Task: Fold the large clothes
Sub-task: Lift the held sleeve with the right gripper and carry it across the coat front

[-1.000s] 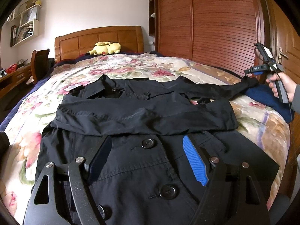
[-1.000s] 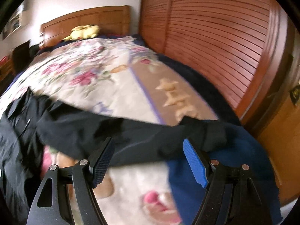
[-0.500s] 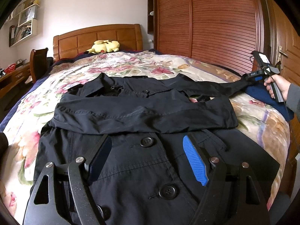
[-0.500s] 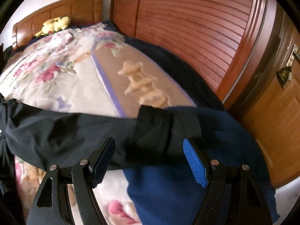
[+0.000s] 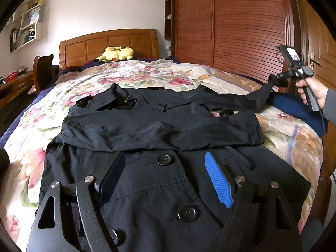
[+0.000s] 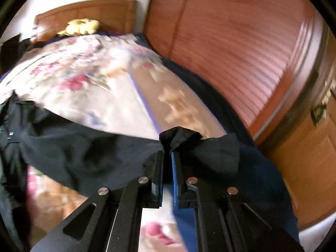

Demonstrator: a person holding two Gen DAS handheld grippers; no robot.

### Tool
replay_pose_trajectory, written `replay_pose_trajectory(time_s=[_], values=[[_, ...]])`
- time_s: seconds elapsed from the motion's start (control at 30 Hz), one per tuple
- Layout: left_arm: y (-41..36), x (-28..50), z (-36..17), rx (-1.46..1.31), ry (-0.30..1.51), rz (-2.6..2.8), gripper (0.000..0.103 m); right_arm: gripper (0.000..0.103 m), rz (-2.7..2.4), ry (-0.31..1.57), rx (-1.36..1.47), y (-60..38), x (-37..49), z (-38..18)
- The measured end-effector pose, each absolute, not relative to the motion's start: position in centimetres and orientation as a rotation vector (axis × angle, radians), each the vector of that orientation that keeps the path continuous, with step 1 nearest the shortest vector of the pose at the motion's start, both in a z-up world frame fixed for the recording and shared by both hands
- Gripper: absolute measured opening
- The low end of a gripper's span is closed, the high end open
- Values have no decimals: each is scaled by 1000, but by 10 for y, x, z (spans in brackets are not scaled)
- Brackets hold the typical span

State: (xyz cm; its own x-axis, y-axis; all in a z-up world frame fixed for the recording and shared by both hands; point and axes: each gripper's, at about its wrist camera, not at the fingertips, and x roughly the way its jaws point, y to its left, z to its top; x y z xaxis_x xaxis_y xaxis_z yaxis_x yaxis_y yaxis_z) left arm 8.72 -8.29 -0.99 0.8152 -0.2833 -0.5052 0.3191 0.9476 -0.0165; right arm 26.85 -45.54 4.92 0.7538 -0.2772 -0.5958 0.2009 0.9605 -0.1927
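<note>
We are working over a bed (image 5: pixel 294 138) with a flowered cover, and the black coat (image 5: pixel 159 180) is lying buttoned-side up across it, one sleeve already folded across the chest. The other sleeve (image 5: pixel 241 98) is stretching out toward the wardrobe (image 5: pixel 231 31) side of the bed, its cuff lifting off the cover.

That cuff is what has just changed. Half a second ago our right gripper (image 6: pixel 167 159) was standing wide with the sleeve end lying between its fingers; its jaws have just been closing, and now they are pinching the bunched cuff (image 6: pixel 178 138) tight (the left view is showing the same thing, the sleeve drawn up to the tool in the right hand (image 5: pixel 313 90)). We are reading this as the grasp for the second sleeve fold: next it likely needs carrying back across the chest.

Our left gripper (image 5: pixel 166 178) is hovering over the coat's front by a button (image 5: pixel 164 159), jaws wide apart and holding nothing.

We are finding no readable brand, label or writing anywhere; the books on the shelf (image 5: pixel 27 23) are too small to make out.
</note>
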Motion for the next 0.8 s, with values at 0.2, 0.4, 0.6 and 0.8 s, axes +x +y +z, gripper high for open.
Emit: replay_pose_trajectory(time_s=[0.2, 0.4, 0.6, 0.8], values=[[-70, 82, -3, 55, 510, -307, 79, 7, -136, 572, -210, -387, 236, 79], [-53, 76, 2, 46, 494, -284, 79, 6, -5, 500, -310, -316, 202, 92], [-36, 71, 6, 38, 482, -262, 79, 6, 71, 453, -387, -263, 179, 96], [-16, 66, 11, 20, 466, -243, 79, 6, 111, 416, -416, -228, 163, 103]])
